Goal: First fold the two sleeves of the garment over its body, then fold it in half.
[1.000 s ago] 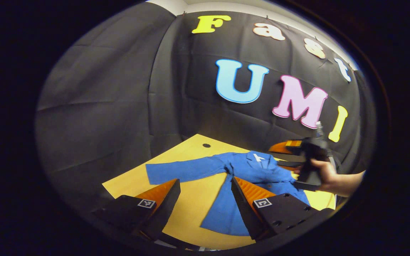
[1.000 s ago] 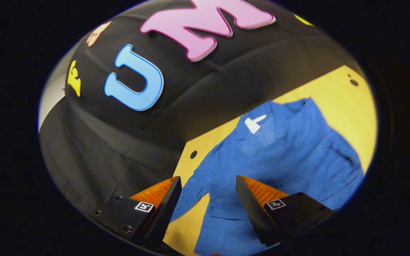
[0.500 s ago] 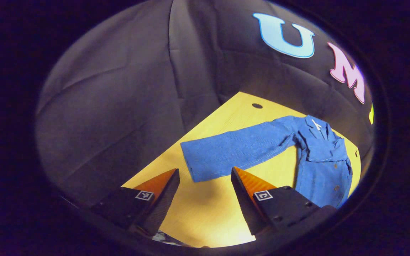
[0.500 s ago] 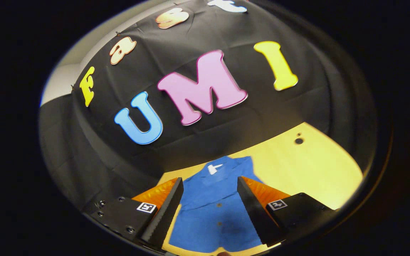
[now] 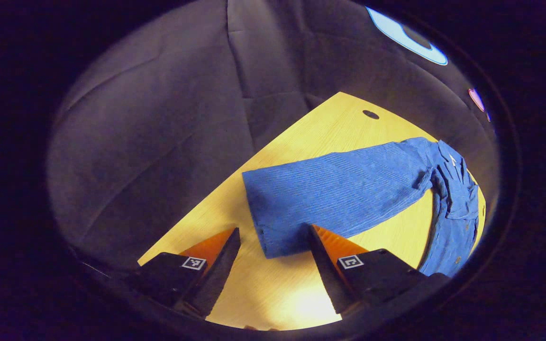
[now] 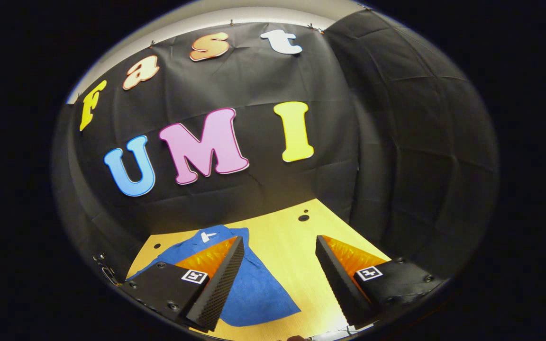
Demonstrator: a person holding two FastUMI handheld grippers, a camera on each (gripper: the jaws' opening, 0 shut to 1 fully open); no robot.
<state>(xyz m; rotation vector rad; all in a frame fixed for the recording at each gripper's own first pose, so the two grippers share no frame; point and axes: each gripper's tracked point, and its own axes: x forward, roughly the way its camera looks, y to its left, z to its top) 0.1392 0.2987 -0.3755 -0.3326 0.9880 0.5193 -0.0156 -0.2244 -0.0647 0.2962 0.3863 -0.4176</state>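
Garment (image 5: 349, 194) lies flat on table (image 5: 301, 142); both the left hand-held gripper (image 5: 273, 237) and right hand-held gripper (image 6: 280, 246) gape empty.

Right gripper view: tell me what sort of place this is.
Probably a staged recording booth, not a home: black cloth walls close around a bare wooden table, with one blue garment laid out on it.

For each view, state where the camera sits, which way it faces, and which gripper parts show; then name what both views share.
Left gripper view: rides the left gripper, angled down at the spread blue sleeve; its open fingers frame the cuff.
Right gripper view: rides the right gripper, facing the booth wall over the jacket's body; its fingers stand open.
Shared: the blue jacket and the yellow table.
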